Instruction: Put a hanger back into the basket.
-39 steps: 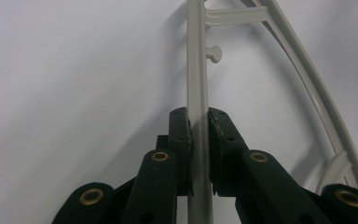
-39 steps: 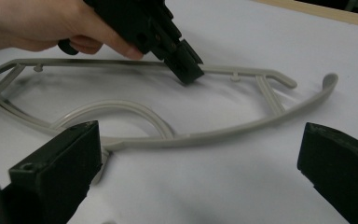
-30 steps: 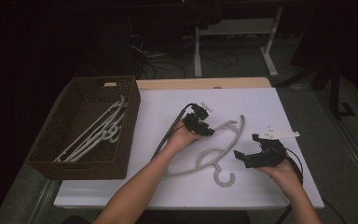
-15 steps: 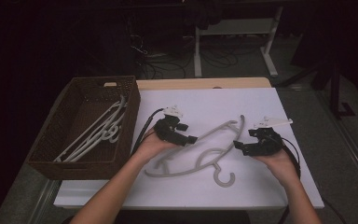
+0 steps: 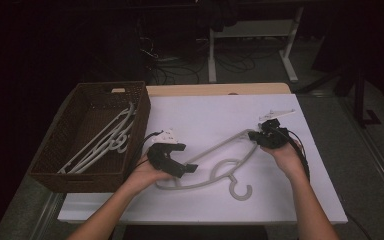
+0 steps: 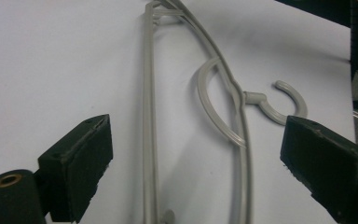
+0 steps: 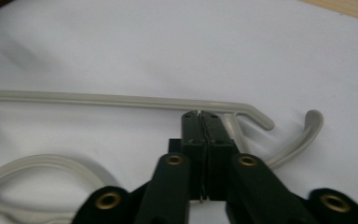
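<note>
A grey plastic hanger (image 5: 221, 145) lies flat on the white table top (image 5: 205, 107), its hook (image 5: 240, 193) towards the front edge. My left gripper (image 5: 185, 158) hovers over the hanger's left end. Its jaws have just been opening and now stand wide apart, with the hanger (image 6: 240, 121) beneath and between them, untouched. My right gripper (image 5: 254, 135) is at the hanger's right end. Its jaws have just been closing and now meet, with the tips (image 7: 200, 114) against the hanger's bar (image 7: 98, 99). Nothing shows between the pads.
A dark wicker basket (image 5: 87, 89) stands at the table's left side and holds several pale hangers (image 5: 105, 142). Open table top lies behind the hanger. Dark floor with cables and desk legs (image 5: 212, 60) lies beyond the table's far edge.
My left gripper has slid left and nearer along the hanger and opened its jaws. My right gripper has moved away from the front edge to the hanger's right end and shut.
</note>
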The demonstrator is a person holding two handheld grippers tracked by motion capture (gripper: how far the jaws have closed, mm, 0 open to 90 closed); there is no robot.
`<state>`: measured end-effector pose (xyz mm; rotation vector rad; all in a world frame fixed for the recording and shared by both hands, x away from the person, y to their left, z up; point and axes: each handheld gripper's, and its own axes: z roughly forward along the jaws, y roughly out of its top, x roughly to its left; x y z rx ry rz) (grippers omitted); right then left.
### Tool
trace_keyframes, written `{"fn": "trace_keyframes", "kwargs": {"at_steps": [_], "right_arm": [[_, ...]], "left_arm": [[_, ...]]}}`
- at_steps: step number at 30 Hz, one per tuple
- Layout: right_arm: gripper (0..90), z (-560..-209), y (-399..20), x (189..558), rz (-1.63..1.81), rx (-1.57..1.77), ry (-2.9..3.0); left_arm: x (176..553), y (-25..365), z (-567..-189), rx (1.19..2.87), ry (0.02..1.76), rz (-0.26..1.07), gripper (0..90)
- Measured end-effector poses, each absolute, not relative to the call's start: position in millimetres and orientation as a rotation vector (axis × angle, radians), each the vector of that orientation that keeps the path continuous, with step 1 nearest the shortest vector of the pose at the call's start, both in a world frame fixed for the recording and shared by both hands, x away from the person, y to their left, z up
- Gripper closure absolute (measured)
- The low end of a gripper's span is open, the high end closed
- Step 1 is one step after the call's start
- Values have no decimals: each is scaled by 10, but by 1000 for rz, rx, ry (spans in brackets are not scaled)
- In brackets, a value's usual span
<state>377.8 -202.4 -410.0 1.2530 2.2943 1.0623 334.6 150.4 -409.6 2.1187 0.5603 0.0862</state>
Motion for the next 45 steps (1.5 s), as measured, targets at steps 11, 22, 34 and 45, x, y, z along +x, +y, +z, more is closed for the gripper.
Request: {"fn": "trace_keyframes", "kwargs": {"at_steps": [11, 22, 34, 45], "right_arm": [[893, -4135, -1948, 4240, 971, 1304, 2310], [893, -4347, -1818, 4467, 837, 1339, 2349], [894, -4395, -1764, 4524, 795, 1358, 2366], [895, -4391, -1727, 4561, 747, 1352, 2390]], "left_arm": [[3204, 1526, -4132, 2122, 511, 68, 13], [3194, 1504, -4140, 2130, 484, 68, 0], [3203, 1268, -4248, 2250, 394, 29, 75], [3300, 907, -4348, 2440, 287, -51, 407]]}}
